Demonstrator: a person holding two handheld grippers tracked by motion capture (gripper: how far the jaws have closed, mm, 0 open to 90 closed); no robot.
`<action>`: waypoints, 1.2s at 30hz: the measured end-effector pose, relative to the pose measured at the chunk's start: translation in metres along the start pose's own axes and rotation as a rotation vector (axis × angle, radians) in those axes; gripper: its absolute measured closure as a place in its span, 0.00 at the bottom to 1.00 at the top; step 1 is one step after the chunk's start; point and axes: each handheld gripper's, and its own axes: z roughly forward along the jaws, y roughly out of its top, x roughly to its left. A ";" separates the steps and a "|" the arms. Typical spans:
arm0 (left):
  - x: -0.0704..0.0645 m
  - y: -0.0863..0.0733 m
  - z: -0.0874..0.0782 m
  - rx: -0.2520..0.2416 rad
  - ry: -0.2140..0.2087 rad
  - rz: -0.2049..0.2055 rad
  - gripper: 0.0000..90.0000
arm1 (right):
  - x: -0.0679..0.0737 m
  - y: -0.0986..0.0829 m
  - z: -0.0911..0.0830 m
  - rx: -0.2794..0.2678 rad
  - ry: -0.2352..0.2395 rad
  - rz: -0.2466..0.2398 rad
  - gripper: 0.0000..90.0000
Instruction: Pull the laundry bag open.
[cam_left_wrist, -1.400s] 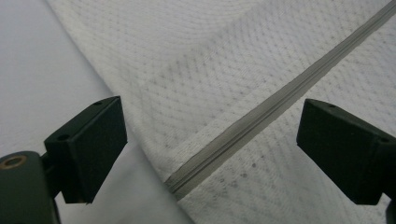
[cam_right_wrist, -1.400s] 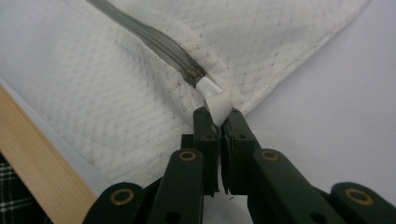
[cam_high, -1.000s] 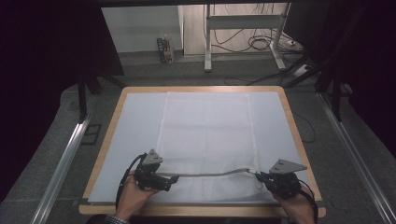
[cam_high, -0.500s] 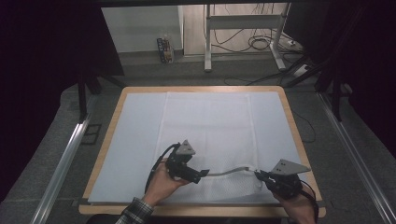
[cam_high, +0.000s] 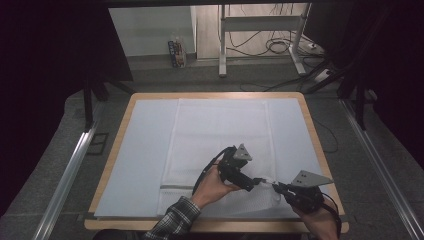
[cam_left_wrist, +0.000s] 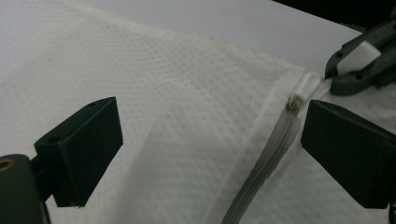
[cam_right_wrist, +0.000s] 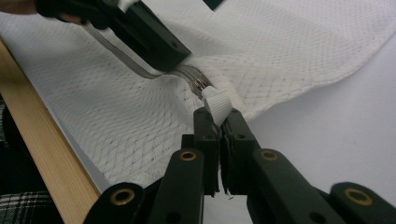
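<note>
A white mesh bag (cam_high: 220, 130) lies flat on the pale mat, its grey zipper (cam_left_wrist: 261, 172) running along the near edge. My right gripper (cam_right_wrist: 223, 119) is shut on the white tab (cam_right_wrist: 217, 103) at the zipper's end, near the front right of the table (cam_high: 277, 187). My left gripper (cam_left_wrist: 210, 135) is open, its jaws wide apart over the mesh and the zipper, just short of the tab (cam_left_wrist: 306, 86). In the high view the left gripper (cam_high: 257, 182) sits close to the right one. The right gripper view shows one left jaw over the zipper (cam_right_wrist: 135, 65).
The wooden table (cam_high: 320, 150) carries a pale mat (cam_high: 145, 150) under the bag. Its front edge (cam_right_wrist: 42, 154) runs close below the grippers. Beyond the table are a metal frame's legs (cam_high: 222, 45) and floor cables (cam_high: 280, 47). Dark screens stand at both sides.
My left gripper has travelled right along the zipper, from the bag's left end to close beside the right gripper. The right gripper has stayed put, holding the tab.
</note>
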 end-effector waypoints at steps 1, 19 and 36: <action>-0.002 0.002 0.004 -0.003 0.000 0.002 0.06 | 0.000 0.000 0.000 -0.001 0.001 0.001 0.95; -0.001 0.008 0.017 -0.013 0.034 -0.008 0.06 | 0.000 0.001 0.001 0.005 0.008 0.002 0.95; 0.004 -0.015 -0.018 0.041 -0.069 0.047 0.29 | 0.002 0.000 0.002 0.030 -0.043 -0.042 0.95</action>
